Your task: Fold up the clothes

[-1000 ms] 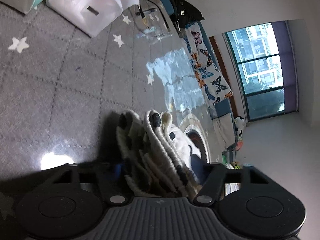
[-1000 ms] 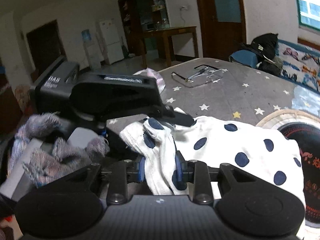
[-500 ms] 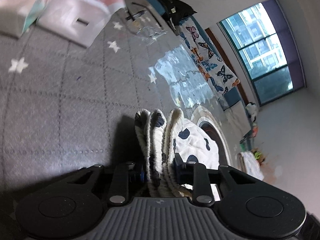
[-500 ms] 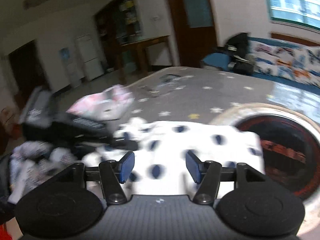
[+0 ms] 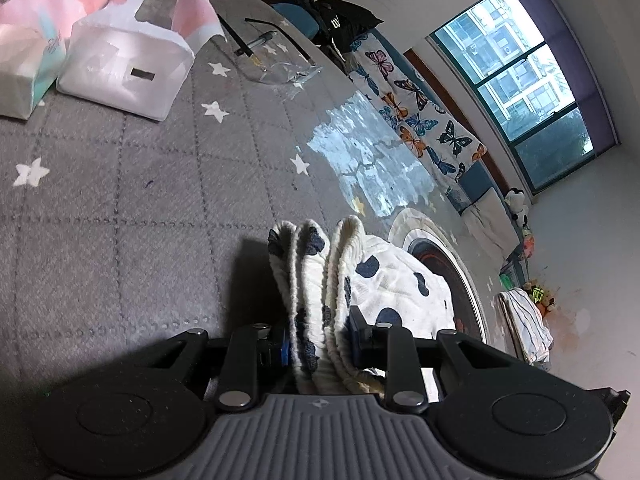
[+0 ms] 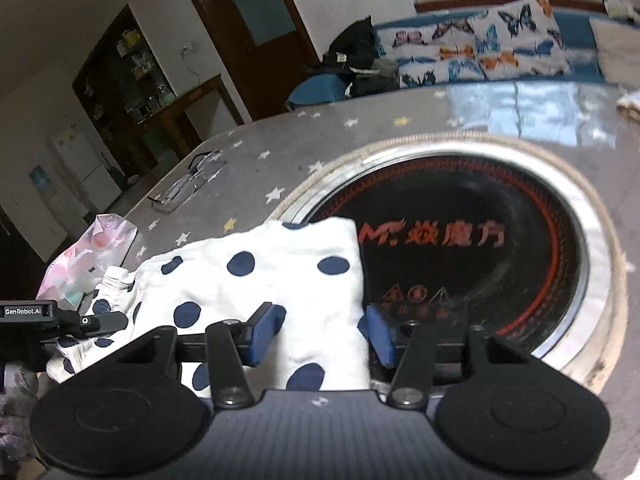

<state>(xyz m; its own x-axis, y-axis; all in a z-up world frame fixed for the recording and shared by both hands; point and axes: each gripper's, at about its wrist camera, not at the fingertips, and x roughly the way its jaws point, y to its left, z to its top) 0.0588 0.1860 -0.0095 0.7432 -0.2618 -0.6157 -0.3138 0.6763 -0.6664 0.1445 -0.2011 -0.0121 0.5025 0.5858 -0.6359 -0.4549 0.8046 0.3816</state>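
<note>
A white garment with navy dots (image 6: 256, 280) lies on the grey star-patterned table cover (image 5: 120, 200), its right edge over a round black hob. My left gripper (image 5: 319, 338) is shut on the garment's bunched, ribbed edge (image 5: 308, 272), which stands up between the pads in thick folds. That gripper shows at the far left of the right wrist view as the left gripper (image 6: 60, 320). My right gripper (image 6: 322, 332) is at the garment's right end. Its jaws are closing with the cloth between the blue pads (image 6: 266, 330), which do not press on it.
A round black induction hob (image 6: 460, 248) with a metal rim is set into the table. Two tissue packs (image 5: 120, 68) and bagged glasses (image 5: 280, 68) lie at the far side. A butterfly-print sofa (image 6: 480, 56) stands beyond the table.
The right gripper let go of the corner beside the left gripper and moved right along the garment to its edge over the hob. The left jaws closed tighter on the bunched edge.
</note>
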